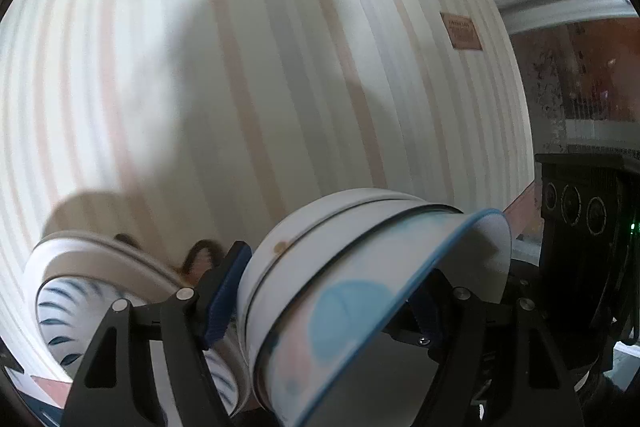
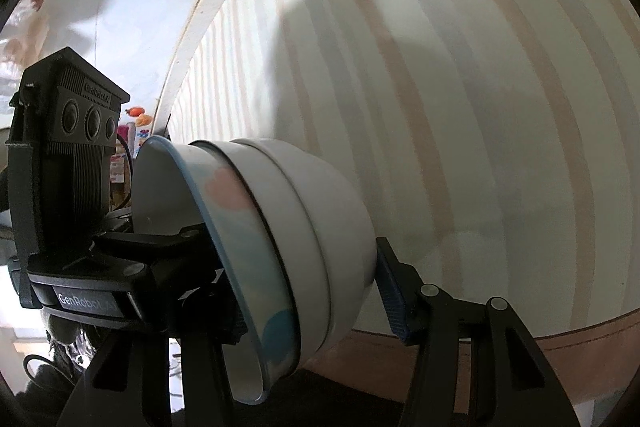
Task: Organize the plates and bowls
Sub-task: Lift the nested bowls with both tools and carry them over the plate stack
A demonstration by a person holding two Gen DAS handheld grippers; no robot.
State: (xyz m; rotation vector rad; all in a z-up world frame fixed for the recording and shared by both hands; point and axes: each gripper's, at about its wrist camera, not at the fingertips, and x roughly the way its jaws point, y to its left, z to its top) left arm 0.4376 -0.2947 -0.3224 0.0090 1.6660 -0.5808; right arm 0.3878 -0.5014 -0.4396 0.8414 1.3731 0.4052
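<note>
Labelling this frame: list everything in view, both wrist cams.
bowl stack: about three nested, white, the inner one with blue rim and pink and blue spots; lifted on its side, gripped from both sides.
patterned bowls: count unclear, white with dark blue dashes; lower left on the cloth.
cloth: one, cream with pink and grey stripes; under everything.
label: one, brown; sewn on the cloth, upper right.
left gripper: black, blue pads; shut on stack.
right gripper: black, blue pads; shut on stack.
</note>
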